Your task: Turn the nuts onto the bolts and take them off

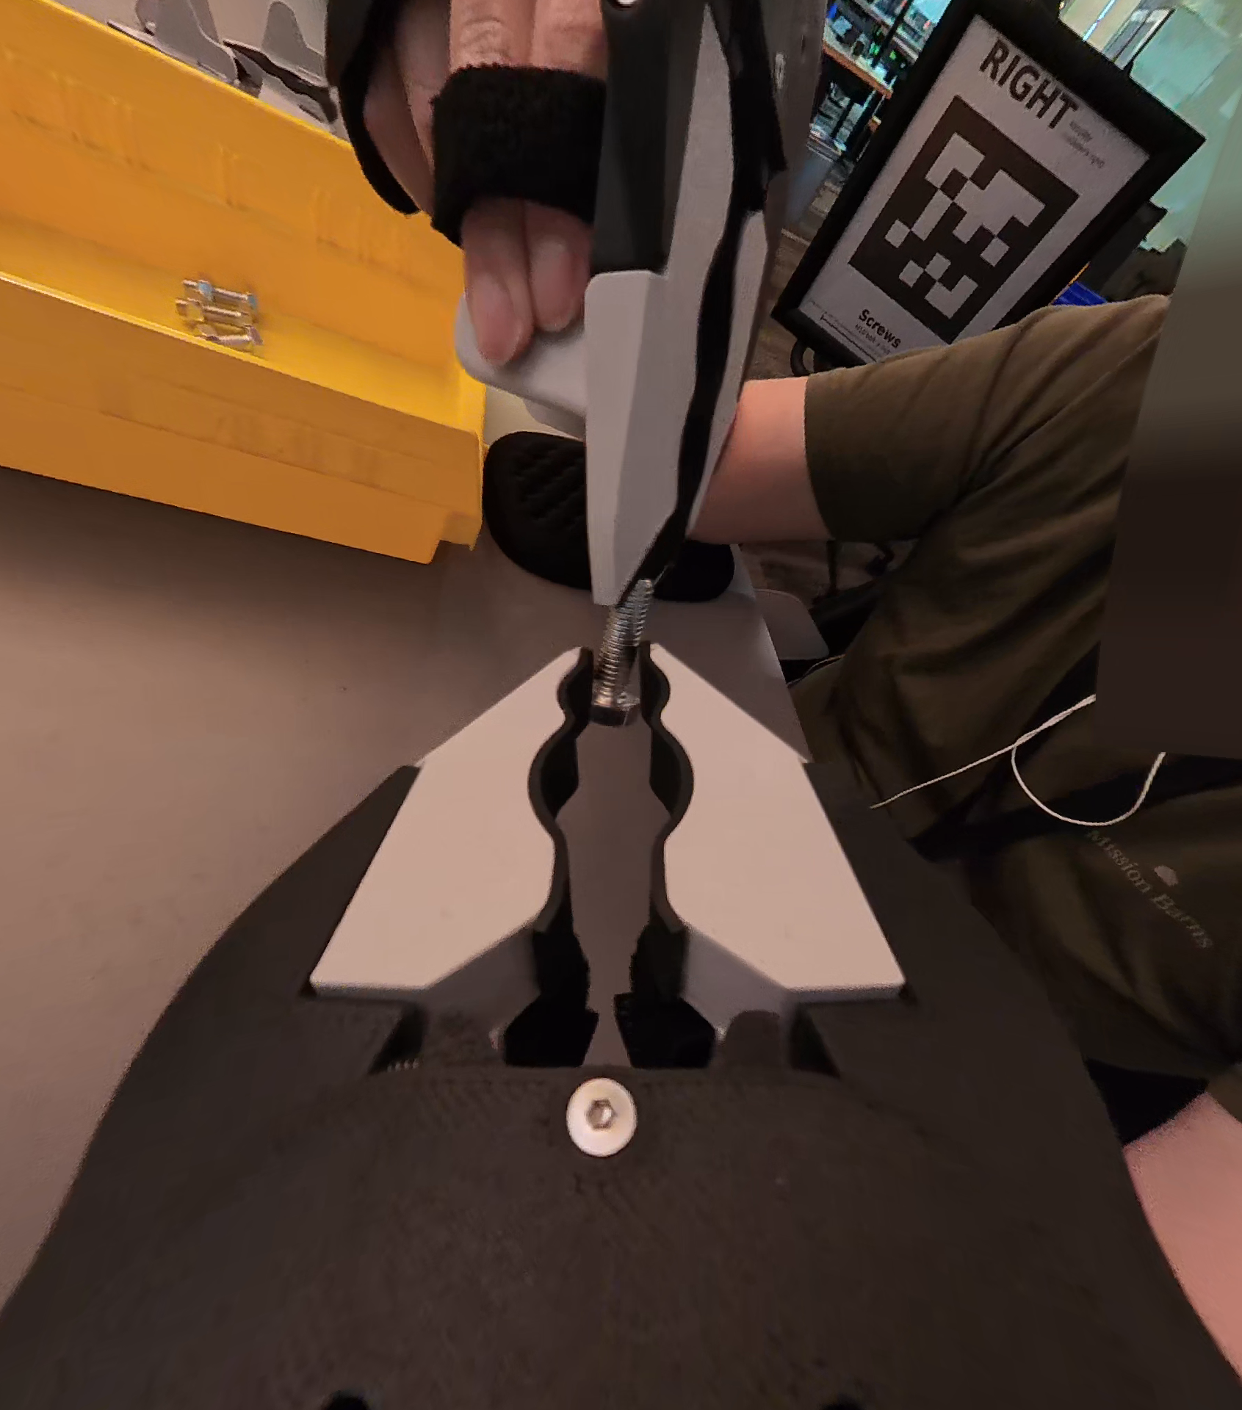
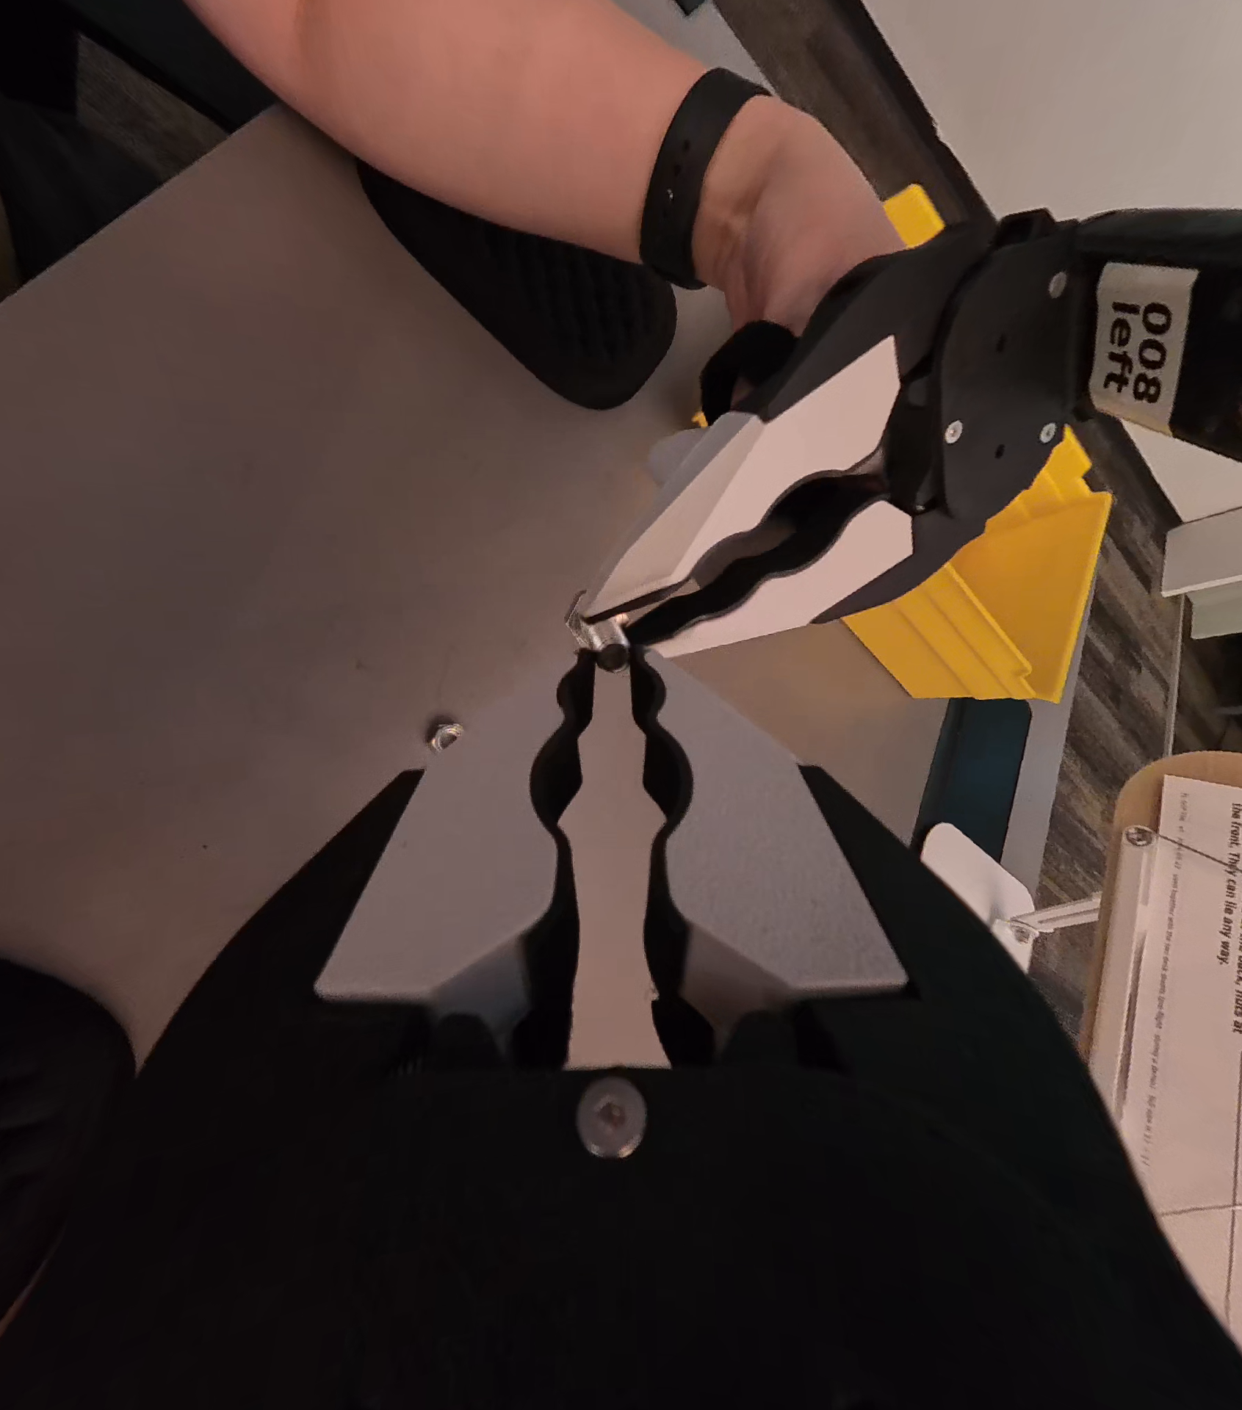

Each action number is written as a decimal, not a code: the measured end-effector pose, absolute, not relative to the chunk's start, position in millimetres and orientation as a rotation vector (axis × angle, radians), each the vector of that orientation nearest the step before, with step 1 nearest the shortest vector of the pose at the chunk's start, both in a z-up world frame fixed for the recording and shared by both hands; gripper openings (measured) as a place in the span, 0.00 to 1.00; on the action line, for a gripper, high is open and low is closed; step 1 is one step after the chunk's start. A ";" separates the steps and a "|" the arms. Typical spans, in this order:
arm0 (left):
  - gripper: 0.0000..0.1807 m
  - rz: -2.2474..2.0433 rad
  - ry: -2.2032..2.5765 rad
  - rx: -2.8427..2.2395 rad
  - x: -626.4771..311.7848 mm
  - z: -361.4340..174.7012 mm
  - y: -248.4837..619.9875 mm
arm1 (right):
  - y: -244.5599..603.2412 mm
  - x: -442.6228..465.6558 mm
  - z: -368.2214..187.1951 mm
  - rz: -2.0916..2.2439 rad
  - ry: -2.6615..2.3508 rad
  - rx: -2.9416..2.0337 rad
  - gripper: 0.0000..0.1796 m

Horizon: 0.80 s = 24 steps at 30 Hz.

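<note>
Gray and flat, the surface (image 2: pixel 221 534) sits under both claws, with a yellow bin (image 1: pixel 182 366) off to the side. Right at its tips, the left claw (image 1: pixel 616 687) is clamped on the head end of a bolt (image 1: pixel 621 648). The right claw (image 1: pixel 633 587) pinches the far, threaded end, probably so one can hold while the other turns. A loose nut (image 2: pixel 446 736) lies on the surface just beside the right claw's tips.

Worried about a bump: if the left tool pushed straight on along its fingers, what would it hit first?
Most likely the right tool. The left tool grips one end of the bolt, and the right tool holds the other end directly ahead, with almost no gap.
</note>
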<state>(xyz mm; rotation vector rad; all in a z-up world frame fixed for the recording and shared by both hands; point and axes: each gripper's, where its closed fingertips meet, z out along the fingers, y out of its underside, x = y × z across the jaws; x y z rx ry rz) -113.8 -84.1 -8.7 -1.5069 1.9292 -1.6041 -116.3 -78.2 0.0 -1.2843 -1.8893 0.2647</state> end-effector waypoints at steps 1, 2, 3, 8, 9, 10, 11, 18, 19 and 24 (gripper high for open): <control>0.06 -1.601 1.935 -1.502 -114.2 -9.2 -84.8 | -78.9 -117.2 0.3 0.284 -1.887 -1.285 0.05; 0.06 -1.604 1.942 -1.498 -115.0 -9.2 -86.0 | -79.2 -118.1 1.0 0.302 -1.882 -1.287 0.05; 0.05 -1.602 1.955 -1.500 -115.8 -10.4 -87.1 | -78.6 -119.2 2.5 0.312 -1.872 -1.285 0.05; 0.06 -1.540 1.997 -1.532 -114.1 -20.3 -89.7 | -79.2 -118.7 -4.7 0.350 -1.897 -1.320 0.05; 0.06 -1.533 2.009 -1.543 -114.3 -22.6 -91.0 | -79.5 -119.1 -6.3 0.358 -1.903 -1.328 0.05; 0.06 -1.526 2.018 -1.557 -114.3 -24.7 -91.8 | -79.4 -119.3 -8.0 0.363 -1.908 -1.339 0.05; 0.06 -1.516 2.022 -1.572 -114.0 -26.7 -91.9 | -78.9 -119.6 -9.2 0.365 -1.911 -1.346 0.05; 0.05 -1.455 2.053 -1.521 -113.0 -28.9 -92.2 | -76.8 -118.8 -9.1 0.379 -1.901 -1.346 0.05; 0.04 -1.421 2.050 -1.505 -112.4 -28.7 -90.1 | -75.3 -118.3 -8.7 0.372 -1.895 -1.346 0.05; 0.04 -1.330 2.017 -1.464 -112.7 -21.5 -81.2 | -66.3 -120.1 3.0 0.321 -1.820 -1.261 0.06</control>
